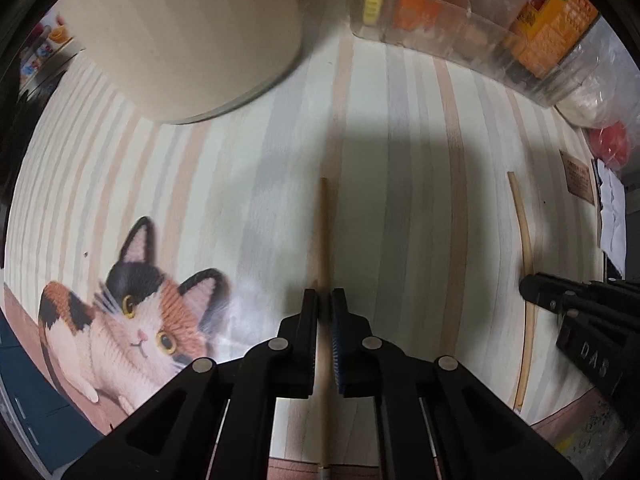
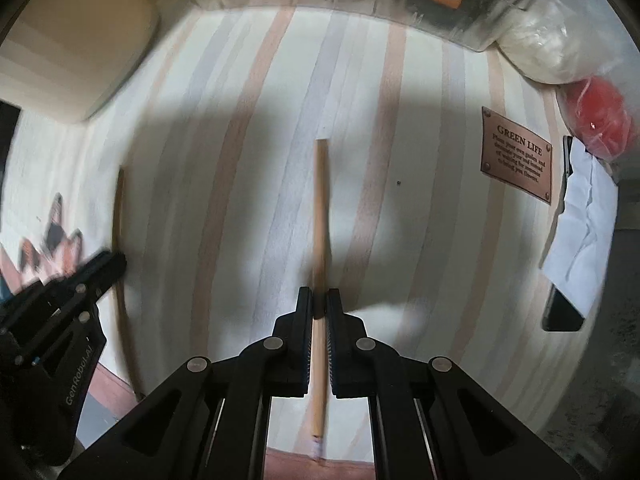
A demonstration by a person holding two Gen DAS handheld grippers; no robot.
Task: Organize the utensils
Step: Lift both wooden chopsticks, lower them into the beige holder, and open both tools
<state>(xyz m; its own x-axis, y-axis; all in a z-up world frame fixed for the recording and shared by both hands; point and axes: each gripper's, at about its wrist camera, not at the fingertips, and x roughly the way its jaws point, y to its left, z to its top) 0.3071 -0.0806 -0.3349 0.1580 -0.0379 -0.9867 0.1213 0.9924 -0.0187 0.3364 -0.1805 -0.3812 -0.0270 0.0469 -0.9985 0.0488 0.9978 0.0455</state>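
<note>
Two pale wooden chopsticks are over a striped tablecloth (image 1: 400,200). In the left wrist view, one chopstick (image 1: 324,232) runs straight away from the camera, and my left gripper (image 1: 325,296) is shut on it near its middle. My right gripper (image 1: 528,286) shows at the right edge, closed on the second chopstick (image 1: 524,220). In the right wrist view, that second chopstick (image 2: 320,208) is pinched between the pads of the right gripper (image 2: 319,294). The left gripper (image 2: 118,260) is blurred at the left, with its chopstick (image 2: 118,200).
A cream round container (image 1: 192,32) stands at the back left. A clear bin (image 1: 460,28) of orange and yellow packets is behind. A plastic bag (image 2: 560,52) with white and red contents, a brown label (image 2: 516,156) and white paper (image 2: 580,220) lie right. A cat print (image 1: 132,320) is near the front-left edge.
</note>
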